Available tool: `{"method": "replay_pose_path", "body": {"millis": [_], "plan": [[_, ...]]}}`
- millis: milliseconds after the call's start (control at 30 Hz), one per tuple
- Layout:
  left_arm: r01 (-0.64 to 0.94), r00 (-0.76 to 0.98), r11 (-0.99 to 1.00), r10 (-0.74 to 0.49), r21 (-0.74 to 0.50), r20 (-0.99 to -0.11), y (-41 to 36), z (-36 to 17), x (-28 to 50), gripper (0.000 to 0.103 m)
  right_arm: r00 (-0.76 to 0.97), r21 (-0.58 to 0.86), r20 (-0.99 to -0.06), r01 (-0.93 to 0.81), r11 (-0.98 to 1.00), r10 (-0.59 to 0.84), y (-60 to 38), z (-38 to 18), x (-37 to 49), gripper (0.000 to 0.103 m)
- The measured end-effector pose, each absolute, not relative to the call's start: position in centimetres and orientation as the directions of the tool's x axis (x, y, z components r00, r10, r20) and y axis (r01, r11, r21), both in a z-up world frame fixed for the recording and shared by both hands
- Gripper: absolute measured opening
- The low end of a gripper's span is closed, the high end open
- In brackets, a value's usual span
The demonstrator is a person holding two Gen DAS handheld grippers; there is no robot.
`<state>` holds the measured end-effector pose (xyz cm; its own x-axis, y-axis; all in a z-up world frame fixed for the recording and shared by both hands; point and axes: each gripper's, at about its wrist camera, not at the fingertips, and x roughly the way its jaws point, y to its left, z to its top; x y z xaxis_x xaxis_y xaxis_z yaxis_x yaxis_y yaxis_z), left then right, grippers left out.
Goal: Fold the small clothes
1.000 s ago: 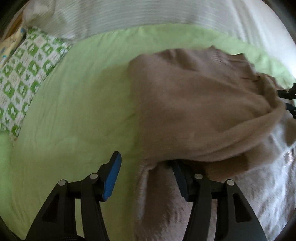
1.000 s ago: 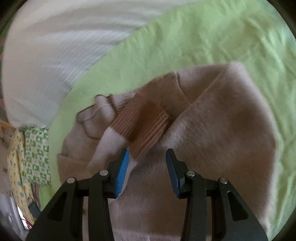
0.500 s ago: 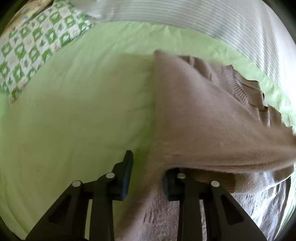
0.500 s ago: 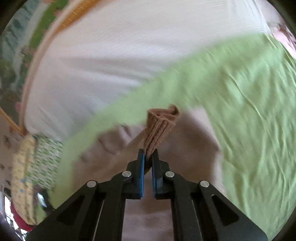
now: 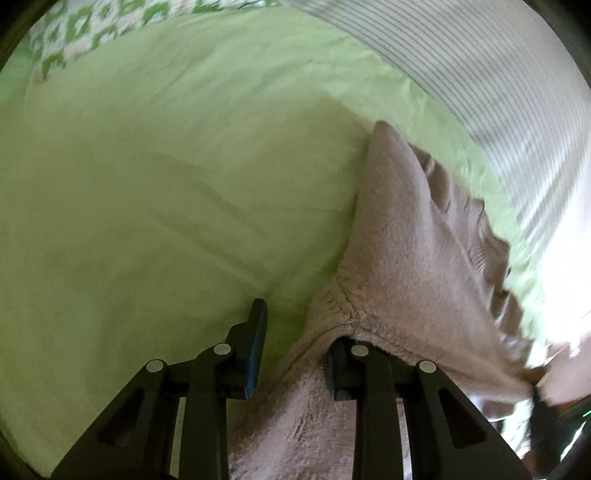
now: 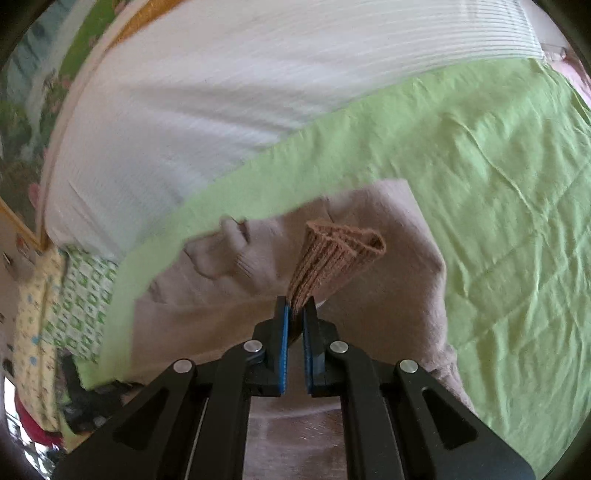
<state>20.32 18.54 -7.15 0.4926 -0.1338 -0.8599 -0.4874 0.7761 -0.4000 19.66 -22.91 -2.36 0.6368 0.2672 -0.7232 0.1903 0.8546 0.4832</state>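
A fuzzy beige sweater point(image 5: 413, 258) lies on a light green sheet point(image 5: 166, 184). In the left wrist view my left gripper point(image 5: 295, 325) stands open at the sweater's near edge; the fabric drapes over its right finger point(image 5: 336, 365) and the left finger point(image 5: 255, 332) is over bare sheet. In the right wrist view my right gripper point(image 6: 295, 314) is shut on the sweater's brown ribbed cuff point(image 6: 332, 258), which sticks up folded from between the jaws. The sweater's body point(image 6: 388, 314) lies below it.
A white striped bedcover point(image 6: 240, 92) lies beyond the green sheet point(image 6: 498, 184). A green-and-white patterned cloth point(image 5: 92, 33) lies at the far left, also showing in the right wrist view point(image 6: 81, 302). A bed frame edge point(image 6: 122, 26) and a picture wall are at the back.
My right gripper closed on the brown cuff and lifted it. My left gripper's jaws narrowed and it moved in along the sweater's edge, the fabric still over its right finger.
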Motion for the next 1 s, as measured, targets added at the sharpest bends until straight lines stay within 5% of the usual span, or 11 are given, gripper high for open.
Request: {"method": "replay_pose_path", "body": {"millis": [400,733,1000], "plan": [[-0.484,0.478,0.755,-0.195,-0.442,-0.857,19.9,-6.4,18.4,0.029,0.531,0.425,-0.818,0.3,0.854,0.221,-25.2,-5.3,16.8,0.02],[-0.181,0.611,0.875,-0.258,-0.45,-0.748,14.2,1.0,19.0,0.031,0.583,0.434,-0.767,0.166,0.885,0.267,-22.9,-1.9,19.0,0.02],[-0.24,0.435,0.93,-0.155,-0.279,-0.887,13.4,-5.0,23.6,0.028,0.479,0.317,-0.861,0.248,0.916,0.168,-24.1,-6.8,21.4,0.017]]}}
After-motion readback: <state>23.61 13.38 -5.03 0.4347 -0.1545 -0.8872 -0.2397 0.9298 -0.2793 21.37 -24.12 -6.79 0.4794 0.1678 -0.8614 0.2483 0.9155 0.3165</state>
